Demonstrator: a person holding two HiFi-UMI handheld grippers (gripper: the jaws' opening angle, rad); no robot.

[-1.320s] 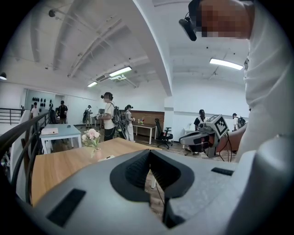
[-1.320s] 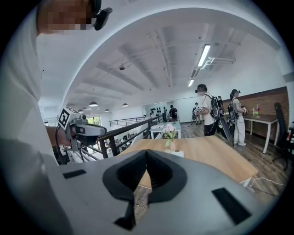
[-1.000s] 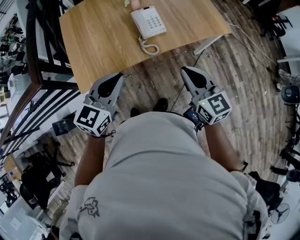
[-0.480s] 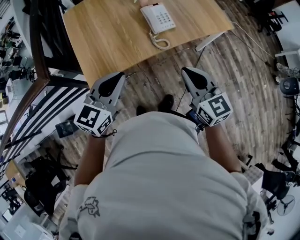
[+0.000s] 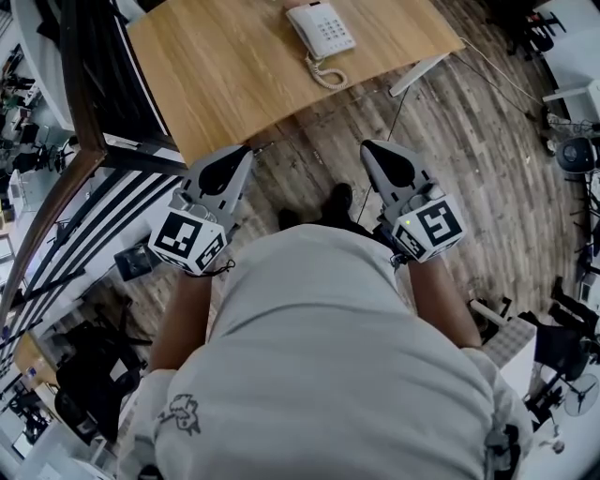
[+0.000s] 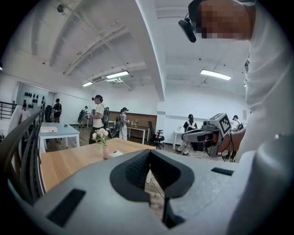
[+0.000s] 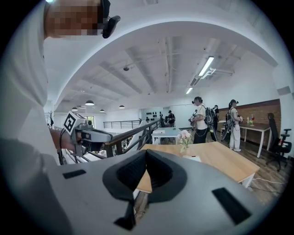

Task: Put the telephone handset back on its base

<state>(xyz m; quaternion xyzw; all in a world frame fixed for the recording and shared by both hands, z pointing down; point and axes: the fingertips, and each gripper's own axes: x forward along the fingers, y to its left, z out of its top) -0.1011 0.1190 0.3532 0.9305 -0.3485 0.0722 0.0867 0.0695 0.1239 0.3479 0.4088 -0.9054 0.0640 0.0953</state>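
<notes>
Both claws idle. Left claw [image 5: 240,154] and right claw [image 5: 373,150] are clenched on nothing: in each gripper view the jaws sit pressed together, with only floor and table showing past the tips. The person holds them at waist height, side by side, pointing roughly level toward the table [image 5: 216,84]. That reads as a neutral carry pose, not a reach. The tips hang over the wooden floor [image 5: 469,150], short of the table edge and well apart from the phone. Base [image 5: 332,34] sits at the far side of the table, keypad up, set at an angle. Handset [image 5: 301,21] looks to lie along the base's left side in the cradle, but it's too small in the head view to confirm it's fully seated. Coiled cord [image 5: 324,75] lies slack in a loop on the table toward the near edge, which fits a handset at rest rather than lifted. Flower vase [image 6: 102,138] stands just beside the phone, so a reach from that side would need care. My read: the job is either done or not started, and nothing is in hand either way. Shut jaws suit moving about, nothing to snag. If the handset does need reseating, the person must step in and open a claw first.
</notes>
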